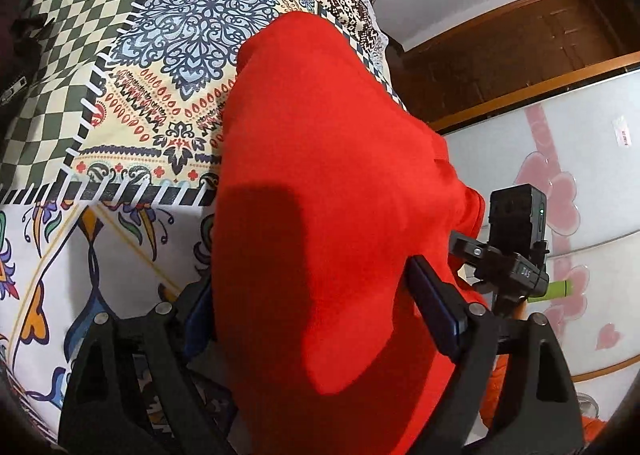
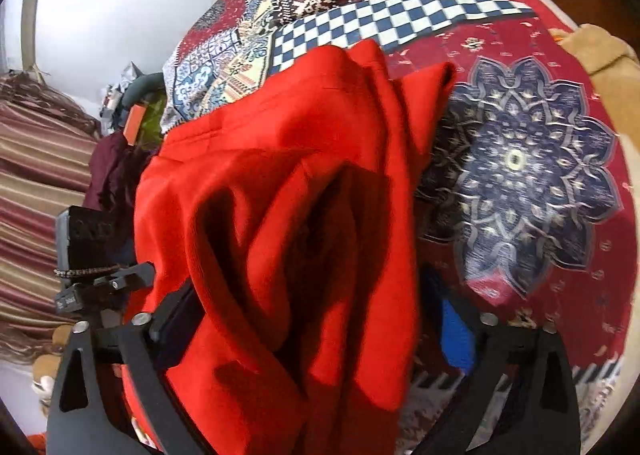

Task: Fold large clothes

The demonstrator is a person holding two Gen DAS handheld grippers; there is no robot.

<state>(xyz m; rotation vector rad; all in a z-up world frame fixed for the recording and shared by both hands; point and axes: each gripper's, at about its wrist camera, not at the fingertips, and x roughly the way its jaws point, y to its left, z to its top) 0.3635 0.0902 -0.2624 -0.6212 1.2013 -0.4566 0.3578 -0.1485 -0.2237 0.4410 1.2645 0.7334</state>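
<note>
A large red garment (image 1: 320,159) lies on a patchwork bedspread (image 1: 120,55) and drapes down between the fingers of my left gripper (image 1: 316,295). The cloth covers the gap, so the jaws' grip is hidden; the fingers stand wide apart. In the right wrist view the same red garment (image 2: 280,183) is bunched in folds between the fingers of my right gripper (image 2: 316,319), which also stand wide apart with cloth filling the gap. The other gripper's camera block shows at the side of each view (image 1: 516,223).
The bedspread (image 2: 540,159) covers the bed in both views. A white wardrobe with pink hearts (image 1: 580,195) and a wooden door frame (image 1: 500,55) stand to the right. Striped curtains (image 2: 36,183), dark clothes (image 2: 112,175) and a tan cloth (image 2: 612,55) lie around the bed.
</note>
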